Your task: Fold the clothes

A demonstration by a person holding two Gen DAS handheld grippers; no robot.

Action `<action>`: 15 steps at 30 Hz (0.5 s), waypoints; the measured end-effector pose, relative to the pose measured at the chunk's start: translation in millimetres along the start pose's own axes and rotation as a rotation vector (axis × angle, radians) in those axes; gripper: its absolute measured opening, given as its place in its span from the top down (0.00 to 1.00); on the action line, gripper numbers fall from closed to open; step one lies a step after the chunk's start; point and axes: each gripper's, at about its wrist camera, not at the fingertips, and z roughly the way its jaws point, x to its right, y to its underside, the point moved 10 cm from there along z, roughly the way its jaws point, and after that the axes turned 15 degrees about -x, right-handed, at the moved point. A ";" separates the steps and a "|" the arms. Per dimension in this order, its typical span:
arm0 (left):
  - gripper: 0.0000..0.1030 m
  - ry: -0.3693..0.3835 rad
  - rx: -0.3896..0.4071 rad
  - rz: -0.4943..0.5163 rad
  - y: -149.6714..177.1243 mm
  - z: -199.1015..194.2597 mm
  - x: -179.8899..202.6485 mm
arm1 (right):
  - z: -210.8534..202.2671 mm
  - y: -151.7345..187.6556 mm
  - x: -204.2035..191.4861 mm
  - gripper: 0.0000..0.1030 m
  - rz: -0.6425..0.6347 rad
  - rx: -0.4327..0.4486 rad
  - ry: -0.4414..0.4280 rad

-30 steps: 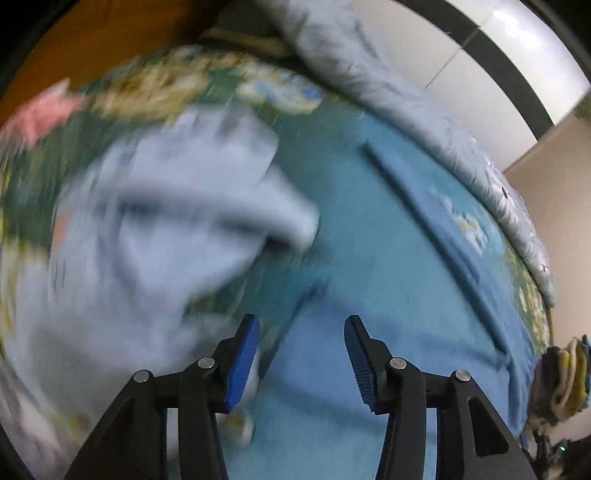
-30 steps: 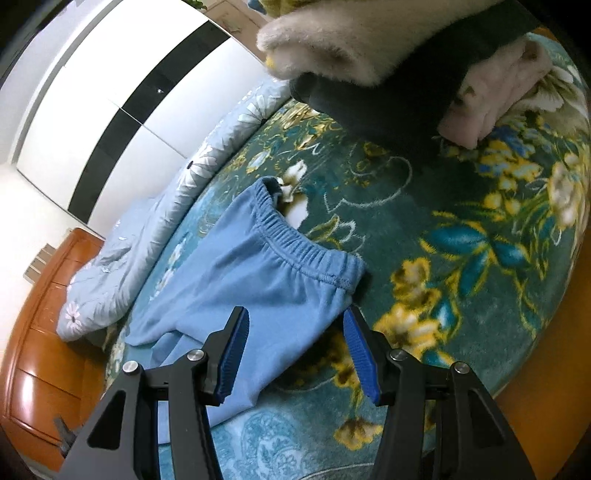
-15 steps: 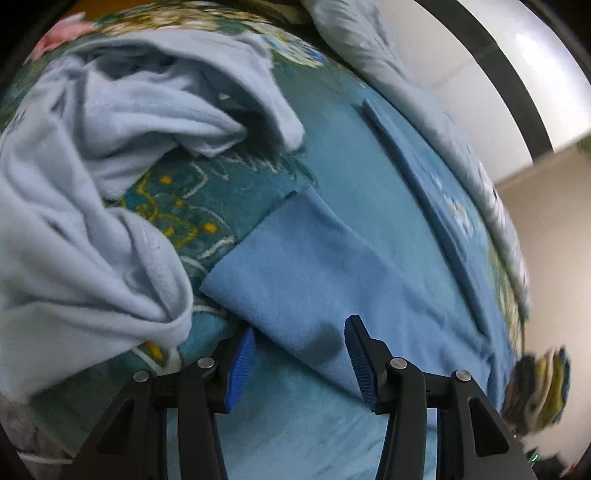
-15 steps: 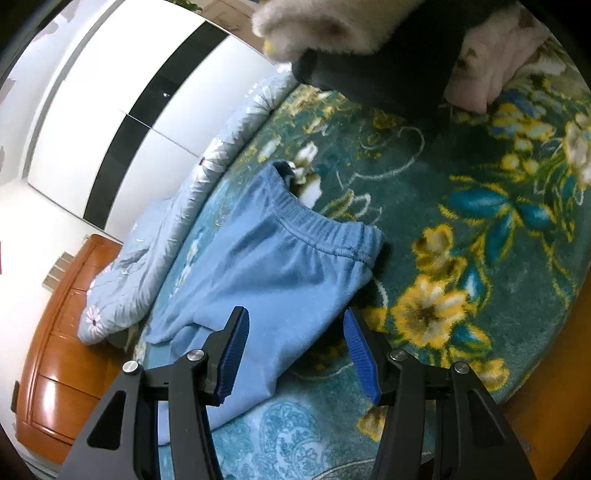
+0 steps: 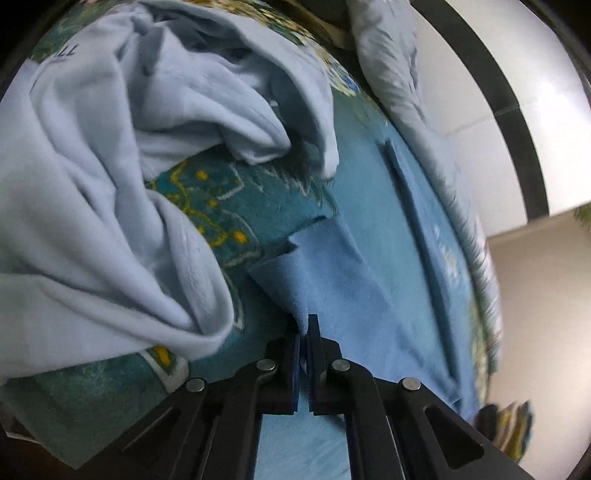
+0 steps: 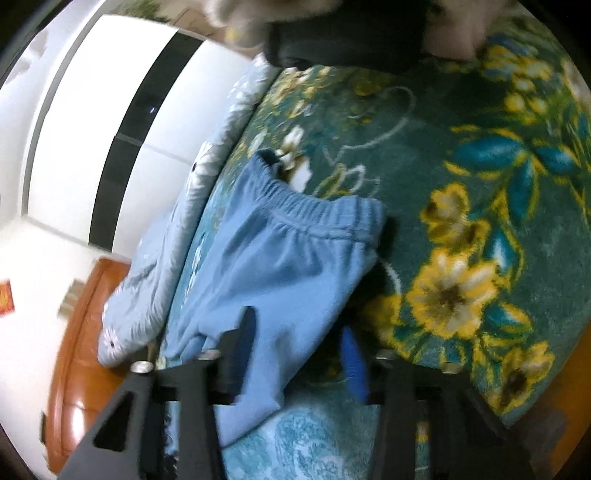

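Note:
Blue trousers lie flat on a teal flowered bedspread. My left gripper is shut on the hem of a trouser leg, which bunches up between its pads. In the right wrist view the elastic waistband end of the trousers lies on the bedspread. My right gripper is open, its jaws standing on either side of the lower waistband corner, with the cloth between them.
A crumpled pale blue garment lies heaped left of the trouser leg. A light quilt runs along the far bed edge by the white wardrobe. A pile of clothes sits beyond the waistband. A wooden headboard stands at left.
My left gripper has closed on the trouser leg hem, which was lying flat before. My right gripper has moved forward so the waistband corner now sits between its open jaws.

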 end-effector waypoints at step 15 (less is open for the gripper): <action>0.98 0.114 0.164 0.102 -29.1 -89.9 45.1 | -53.6 18.9 -79.0 0.98 -0.193 0.075 -0.127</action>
